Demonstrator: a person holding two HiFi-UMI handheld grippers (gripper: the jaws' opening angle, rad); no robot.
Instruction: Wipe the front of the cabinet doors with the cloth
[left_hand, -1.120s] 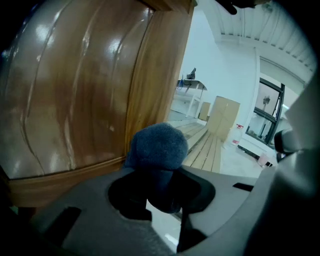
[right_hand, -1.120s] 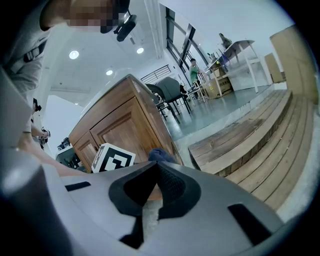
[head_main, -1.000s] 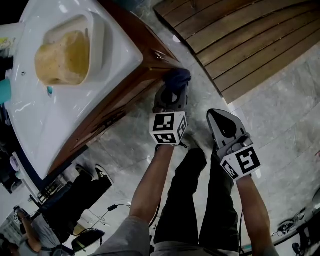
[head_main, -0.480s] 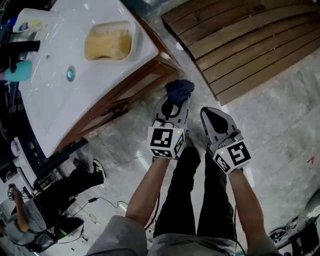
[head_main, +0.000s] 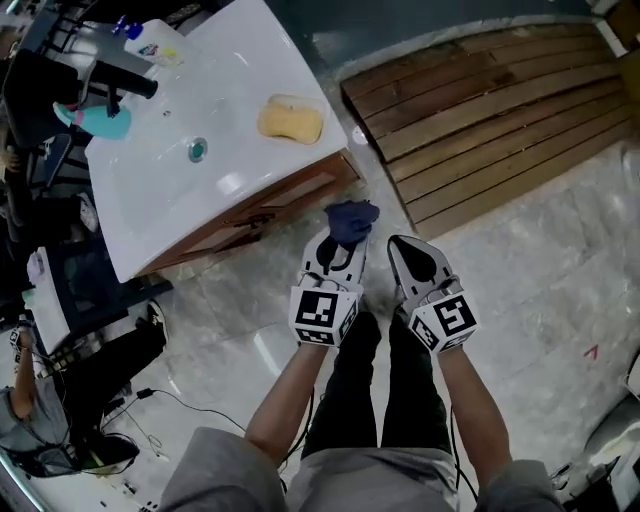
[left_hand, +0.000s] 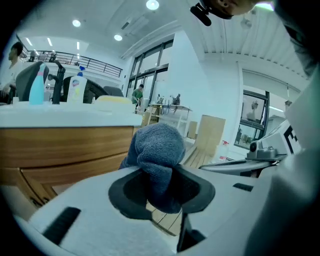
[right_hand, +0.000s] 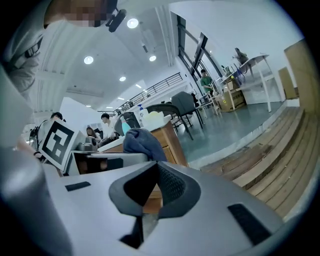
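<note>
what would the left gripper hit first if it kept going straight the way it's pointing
The blue cloth clamped in the left gripper would probably touch the wooden cabinet first, near its closest corner. Depth is unclear, so it might slip just past that corner.

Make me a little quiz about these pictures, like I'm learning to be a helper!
1. What is clamped in the left hand-held gripper? A) a brush B) a dark blue cloth C) a bottle
2. True or false: the yellow sponge lies on the floor.
3. Fill in: the right hand-held gripper holds ___.
Key: 1 B. 2 False, the sponge lies on the white sink top. 3 Nothing; its jaws are together with nothing between them.
</note>
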